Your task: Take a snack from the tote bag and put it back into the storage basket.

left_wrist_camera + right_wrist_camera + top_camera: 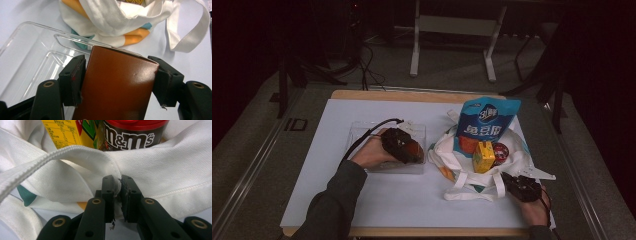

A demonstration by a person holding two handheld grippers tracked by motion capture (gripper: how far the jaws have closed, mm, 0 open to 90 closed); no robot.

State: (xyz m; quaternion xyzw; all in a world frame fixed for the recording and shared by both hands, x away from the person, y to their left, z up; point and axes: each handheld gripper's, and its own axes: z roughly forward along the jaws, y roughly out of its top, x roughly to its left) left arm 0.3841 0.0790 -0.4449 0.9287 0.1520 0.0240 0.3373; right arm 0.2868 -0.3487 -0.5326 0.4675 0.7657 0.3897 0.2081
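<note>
A brown carton (117, 87) stands tilted between the wide jaws of my left gripper (120, 62), above a clear plastic tray (37, 47). Its sides lean away from the pads (75, 77) and a dark sliver shows at the right one. From above, the left gripper (411, 149) sits low in the tray (362, 131). My right gripper (119, 182) is shut on the white rim of a tote bag (175, 165). It (513, 181) pinches the bag (447, 150) at its near right edge.
Inside the bag stand a blue snack pouch (488, 122), a yellow juice box (483, 156) and a red-lidded M&M's tub (501, 151), the last two right behind the right jaws. The bag's handles (472, 192) lie on the white mat (402, 200).
</note>
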